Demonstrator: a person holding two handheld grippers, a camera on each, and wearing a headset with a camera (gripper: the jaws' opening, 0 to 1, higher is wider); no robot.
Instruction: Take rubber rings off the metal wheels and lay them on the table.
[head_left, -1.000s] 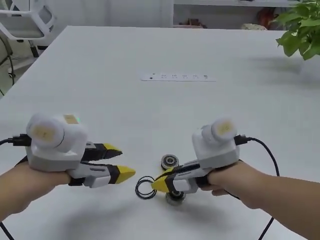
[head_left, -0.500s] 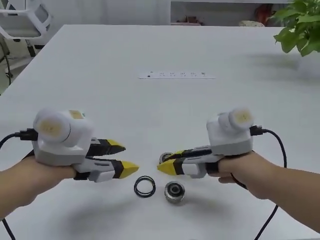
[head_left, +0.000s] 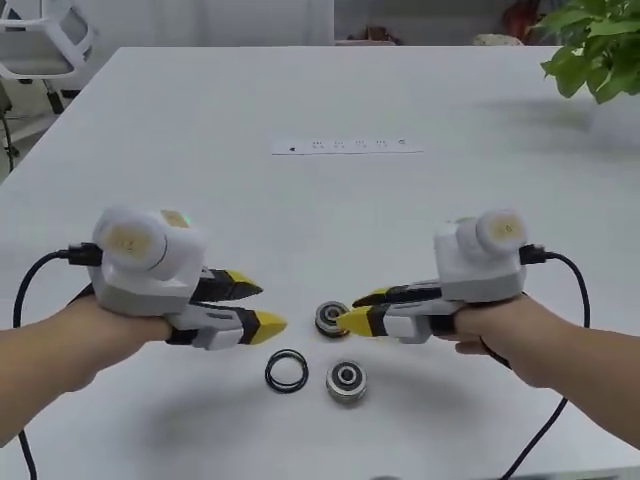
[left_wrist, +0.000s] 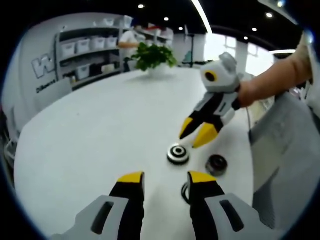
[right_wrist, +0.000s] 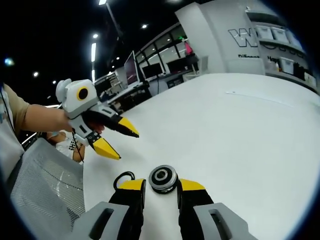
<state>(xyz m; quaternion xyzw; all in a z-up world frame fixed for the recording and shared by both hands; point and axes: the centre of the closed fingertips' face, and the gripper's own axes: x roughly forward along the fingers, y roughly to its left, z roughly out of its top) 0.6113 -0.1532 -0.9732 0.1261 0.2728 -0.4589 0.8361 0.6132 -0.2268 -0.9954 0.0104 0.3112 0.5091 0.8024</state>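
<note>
The left gripper (head_left: 260, 305) and right gripper (head_left: 358, 310) are held open and empty — the wheel's (head_left: 331, 318) ring (head_left: 321, 323), likely soft and stretchy, is best pinched at its edge.

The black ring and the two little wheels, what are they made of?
The black ring looks like rubber: thin, dull and dark. The near wheel and the far wheel look like metal, perhaps steel: their silvery rims shine.

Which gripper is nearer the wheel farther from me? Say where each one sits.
Right. The right gripper has its open tips just beside the wheel; the left gripper hangs apart on the wheel's other side.
</note>
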